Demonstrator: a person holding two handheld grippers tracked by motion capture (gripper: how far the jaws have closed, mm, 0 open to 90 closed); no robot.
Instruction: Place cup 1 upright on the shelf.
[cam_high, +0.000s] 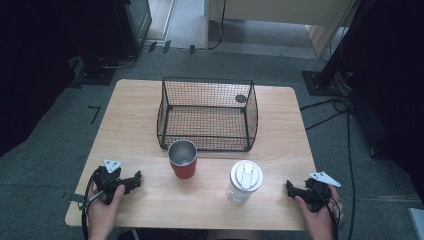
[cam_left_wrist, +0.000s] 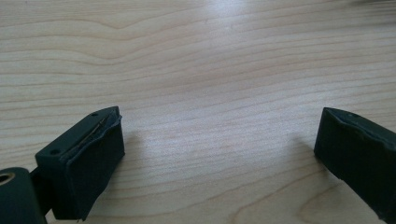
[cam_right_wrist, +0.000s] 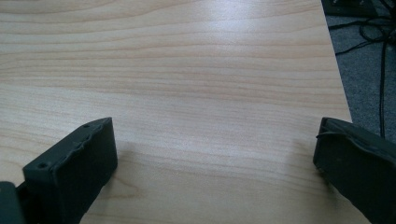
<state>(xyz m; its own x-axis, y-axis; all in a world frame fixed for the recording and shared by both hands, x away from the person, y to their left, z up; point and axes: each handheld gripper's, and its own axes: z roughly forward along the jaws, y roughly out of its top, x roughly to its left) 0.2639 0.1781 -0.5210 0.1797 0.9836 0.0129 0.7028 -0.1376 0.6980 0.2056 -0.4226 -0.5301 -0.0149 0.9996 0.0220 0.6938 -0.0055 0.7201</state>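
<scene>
A red cup with a steel inside stands upright at the table's middle, just in front of a black wire basket. To its right stands a clear bottle with a white lid. My left gripper rests near the front left corner, held by a hand, well left of the cup. Its jaws stand wide apart over bare wood, nothing between them. My right gripper lies near the front right corner, right of the bottle. It too is open over bare wood.
The wooden table has its right edge close beside the right gripper. Cables and dark stands lie on the grey floor to the right. A small dark disc shows through the basket's far right mesh.
</scene>
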